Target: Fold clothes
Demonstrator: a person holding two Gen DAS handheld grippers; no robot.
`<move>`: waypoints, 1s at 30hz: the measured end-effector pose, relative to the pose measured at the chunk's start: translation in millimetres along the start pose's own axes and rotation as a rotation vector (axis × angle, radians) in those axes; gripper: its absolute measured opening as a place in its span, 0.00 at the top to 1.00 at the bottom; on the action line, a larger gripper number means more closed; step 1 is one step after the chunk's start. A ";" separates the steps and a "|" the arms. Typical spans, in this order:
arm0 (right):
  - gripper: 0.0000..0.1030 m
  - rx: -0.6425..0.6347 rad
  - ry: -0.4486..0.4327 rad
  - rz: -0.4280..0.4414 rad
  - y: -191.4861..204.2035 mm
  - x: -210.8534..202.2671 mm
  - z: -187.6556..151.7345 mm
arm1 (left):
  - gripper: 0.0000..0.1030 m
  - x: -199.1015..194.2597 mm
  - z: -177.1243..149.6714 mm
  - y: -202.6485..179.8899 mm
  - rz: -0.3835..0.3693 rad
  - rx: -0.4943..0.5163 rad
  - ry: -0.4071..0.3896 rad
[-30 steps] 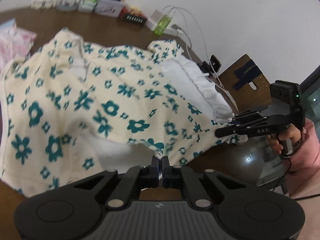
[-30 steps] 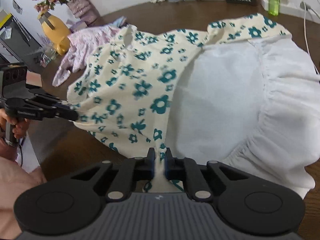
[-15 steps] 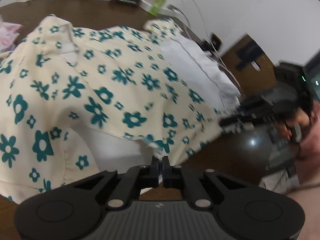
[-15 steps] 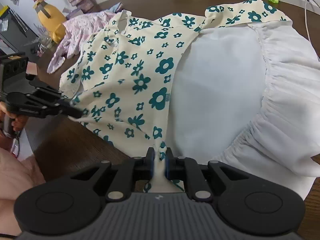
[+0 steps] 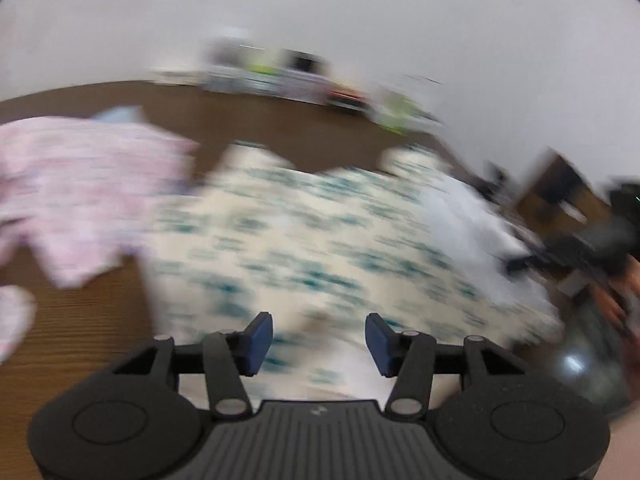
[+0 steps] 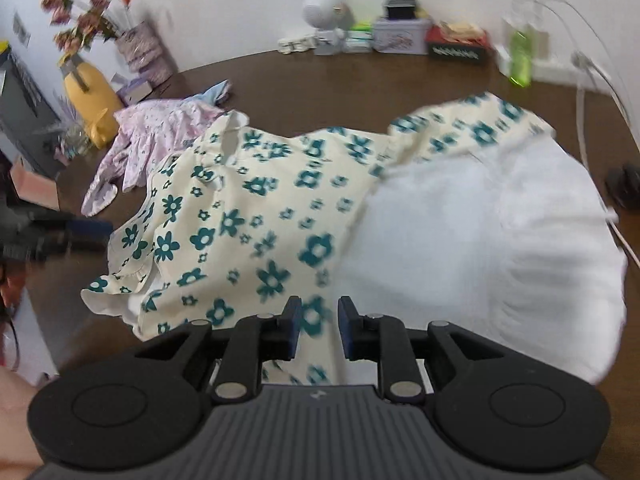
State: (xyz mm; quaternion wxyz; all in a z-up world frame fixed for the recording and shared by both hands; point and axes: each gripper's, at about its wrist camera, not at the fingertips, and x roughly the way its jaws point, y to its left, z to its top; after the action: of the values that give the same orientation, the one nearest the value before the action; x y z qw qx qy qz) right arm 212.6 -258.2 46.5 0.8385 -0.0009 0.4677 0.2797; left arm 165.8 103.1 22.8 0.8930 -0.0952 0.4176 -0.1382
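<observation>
A cream dress with teal flowers (image 6: 280, 216) lies on the brown table (image 6: 340, 92), its white lining (image 6: 480, 240) turned up on the right. My right gripper (image 6: 318, 322) is open just above the dress's near hem, holding nothing. My left gripper (image 5: 318, 338) is open over the near edge of the same dress (image 5: 300, 248); that view is heavily blurred. The left gripper also shows at the left edge of the right wrist view (image 6: 52, 232), beside the dress.
A pink patterned garment (image 6: 160, 136) lies left of the dress, also in the left wrist view (image 5: 80, 200). A yellow vase with flowers (image 6: 86, 92), boxes (image 6: 400, 36), a green bottle (image 6: 520, 56) and cables (image 6: 592, 76) line the back of the table.
Both grippers have opened and let go of the dress hem. The dress has dropped flat on the table. The left gripper swung fast, blurring its view.
</observation>
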 end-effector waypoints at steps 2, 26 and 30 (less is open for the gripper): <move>0.80 -0.050 -0.002 -0.028 20.8 13.3 6.4 | 0.52 3.0 1.0 24.1 0.068 -0.053 -0.003; 0.74 -0.123 0.016 -0.139 72.0 64.9 -9.6 | 0.92 44.3 17.1 84.7 0.096 -0.053 -0.001; 0.74 -0.100 -0.016 -0.104 73.6 56.0 -8.3 | 0.66 24.6 9.4 72.7 0.078 -0.038 -0.058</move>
State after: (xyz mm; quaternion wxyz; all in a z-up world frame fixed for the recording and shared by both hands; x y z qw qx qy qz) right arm 194.2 -172.1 17.0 0.8546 -0.0647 0.4457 0.2585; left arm 200.3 164.2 -9.7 0.9074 -0.0997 0.3975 -0.0928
